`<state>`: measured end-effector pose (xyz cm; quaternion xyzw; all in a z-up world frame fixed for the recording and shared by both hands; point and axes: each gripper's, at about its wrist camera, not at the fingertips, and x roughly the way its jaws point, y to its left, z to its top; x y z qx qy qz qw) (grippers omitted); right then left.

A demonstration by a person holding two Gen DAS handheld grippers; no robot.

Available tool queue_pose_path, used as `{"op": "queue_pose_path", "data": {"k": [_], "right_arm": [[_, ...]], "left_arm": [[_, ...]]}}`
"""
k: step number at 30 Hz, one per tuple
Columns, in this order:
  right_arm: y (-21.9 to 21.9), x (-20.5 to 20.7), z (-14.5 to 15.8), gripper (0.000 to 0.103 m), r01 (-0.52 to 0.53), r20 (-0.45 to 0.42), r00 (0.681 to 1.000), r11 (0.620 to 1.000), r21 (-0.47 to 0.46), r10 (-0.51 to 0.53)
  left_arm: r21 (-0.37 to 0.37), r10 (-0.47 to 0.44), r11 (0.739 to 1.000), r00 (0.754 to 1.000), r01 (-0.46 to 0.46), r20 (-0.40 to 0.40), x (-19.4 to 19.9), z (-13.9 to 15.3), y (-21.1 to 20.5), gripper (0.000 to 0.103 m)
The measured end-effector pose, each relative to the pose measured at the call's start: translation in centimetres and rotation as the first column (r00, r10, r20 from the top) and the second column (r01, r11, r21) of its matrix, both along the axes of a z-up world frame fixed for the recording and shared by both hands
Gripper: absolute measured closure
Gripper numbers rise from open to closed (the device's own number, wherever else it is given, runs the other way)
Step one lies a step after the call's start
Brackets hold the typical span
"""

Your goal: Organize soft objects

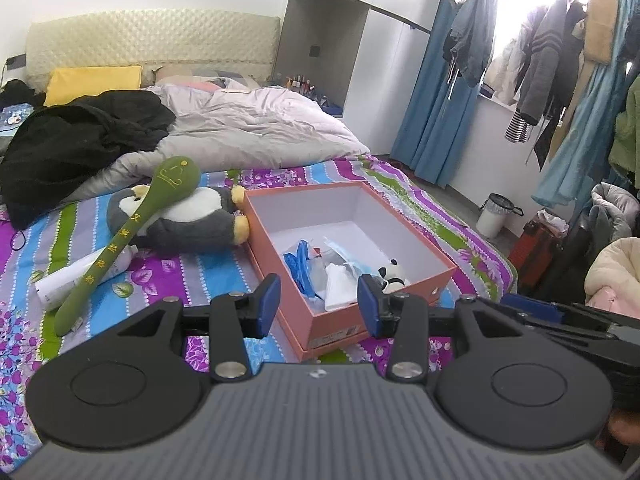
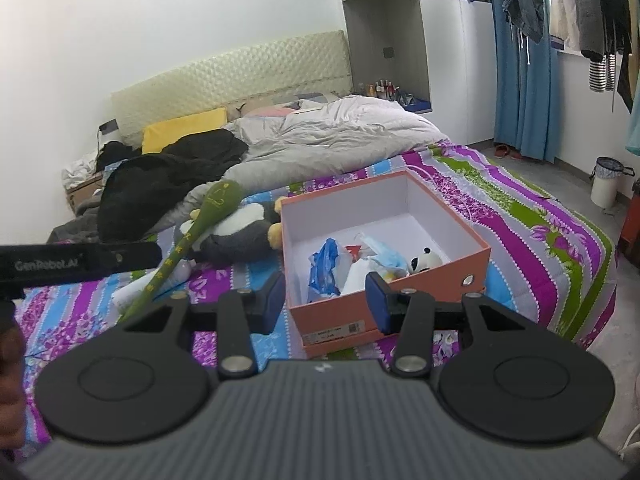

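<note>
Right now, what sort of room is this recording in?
A lived-in bedroom: a bed with a padded headboard and rumpled quilt, and clothes hanging by the window.

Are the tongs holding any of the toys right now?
No. Both the left tongs and the right tongs are open with nothing between them. The penguin plush lies on the bed, untouched.

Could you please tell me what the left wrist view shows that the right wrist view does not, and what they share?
Only the left wrist view shows the cream padded coat and red suitcase at its right edge. Only the right wrist view shows the red slippers by the blue curtain. Both share the open pink box holding a small panda toy, with the penguin plush and green plush spoon beside it on the bed.
</note>
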<state>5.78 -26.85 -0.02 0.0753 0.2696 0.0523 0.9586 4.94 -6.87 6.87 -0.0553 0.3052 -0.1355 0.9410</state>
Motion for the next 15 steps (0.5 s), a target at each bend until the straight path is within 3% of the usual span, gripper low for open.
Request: {"op": "queue_pose_path", "data": {"k": [15], "right_arm": [[1.0,-1.8,-0.3,0.056,-0.041,0.003,0.999,0.999,-0.005,0.041]], "left_arm": [[0.024,0.001,1.0,1.0,-0.002,0.031,-3.4,0.1,-0.2,0.049]]}}
